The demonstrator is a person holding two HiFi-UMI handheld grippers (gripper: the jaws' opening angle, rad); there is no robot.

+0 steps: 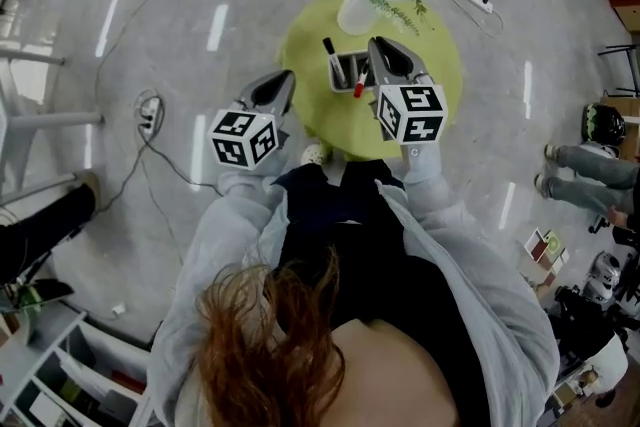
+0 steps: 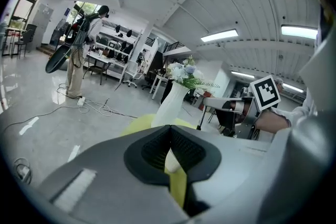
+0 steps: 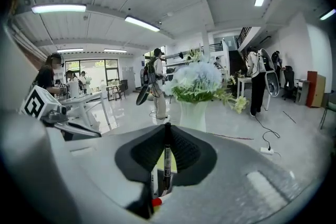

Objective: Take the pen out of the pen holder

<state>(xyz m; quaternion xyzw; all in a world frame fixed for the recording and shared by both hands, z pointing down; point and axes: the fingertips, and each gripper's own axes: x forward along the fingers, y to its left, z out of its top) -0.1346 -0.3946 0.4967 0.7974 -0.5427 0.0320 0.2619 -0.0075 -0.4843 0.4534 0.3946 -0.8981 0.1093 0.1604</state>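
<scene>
Right gripper (image 3: 167,128) is clenched on a black pen (image 3: 166,160) with a white label. The pen stands upright between the pads, directly above the pen holder (image 1: 343,73). Can't tell if its lower end has cleared the holder rim.

A red-capped pen (image 1: 358,89) sits at the holder's right side, just below the held pen's lower end. A second black pen (image 1: 328,46) sticks out of the holder's far-left corner, leaning away.

Left gripper (image 2: 169,131) is closed with nothing in it, left of the holder and apart from it, off the edge of the round yellow-green table (image 1: 300,40). A white flower vase (image 1: 355,12) stands just beyond the holder.
</scene>
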